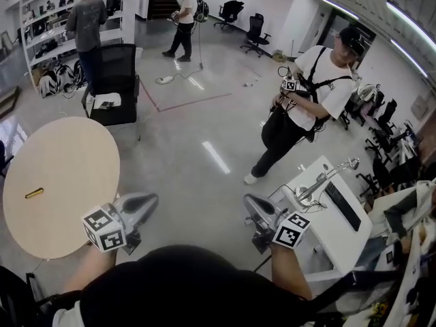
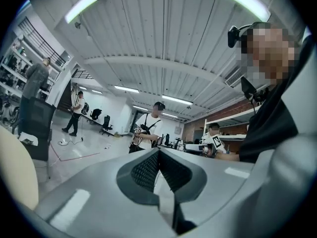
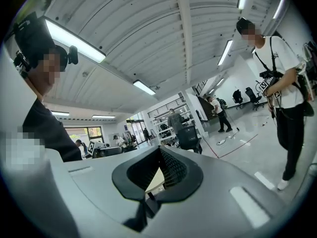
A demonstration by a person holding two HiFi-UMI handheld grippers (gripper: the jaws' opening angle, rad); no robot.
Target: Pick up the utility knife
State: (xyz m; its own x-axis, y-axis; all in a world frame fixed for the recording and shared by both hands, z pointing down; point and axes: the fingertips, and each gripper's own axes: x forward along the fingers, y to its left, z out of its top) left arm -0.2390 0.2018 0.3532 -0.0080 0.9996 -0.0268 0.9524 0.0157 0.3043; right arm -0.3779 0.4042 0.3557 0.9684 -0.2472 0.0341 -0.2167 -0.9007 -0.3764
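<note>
Hovering closed, empty, the left claw [image 1: 151, 200] and right claw [image 1: 249, 202] are far from the utility knife [image 1: 34, 193].

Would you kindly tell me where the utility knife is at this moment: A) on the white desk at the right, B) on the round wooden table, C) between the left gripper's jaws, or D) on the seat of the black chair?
B: the yellow utility knife lies on the round wooden table, well apart from the left gripper and right gripper, both shut and empty.
</note>
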